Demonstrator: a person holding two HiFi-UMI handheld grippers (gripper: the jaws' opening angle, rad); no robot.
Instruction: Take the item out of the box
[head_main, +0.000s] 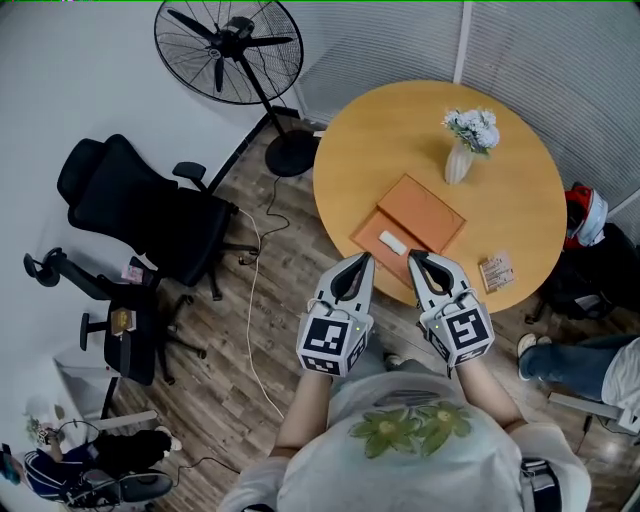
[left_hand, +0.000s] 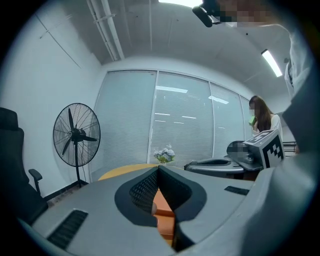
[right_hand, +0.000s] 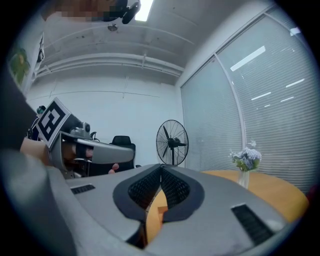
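Note:
On the round wooden table (head_main: 520, 190) lies a flat orange box (head_main: 378, 238), its lid (head_main: 420, 212) set off to the far right of the tray. A small white item (head_main: 393, 243) rests in the tray. My left gripper (head_main: 366, 259) and right gripper (head_main: 411, 256) hover side by side at the table's near edge, just short of the box. Both are shut with nothing between the jaws. In the left gripper view the left gripper (left_hand: 159, 169) has its tips meeting, and the orange box (left_hand: 163, 210) shows below them. The right gripper (right_hand: 161, 167) looks the same in its own view.
A white vase of flowers (head_main: 462, 155) stands behind the box, and a small packet (head_main: 497, 271) lies at the table's right edge. A standing fan (head_main: 228, 45) and black office chairs (head_main: 140, 205) are at the left. A seated person's legs (head_main: 585, 362) and a bag (head_main: 585, 215) are at the right.

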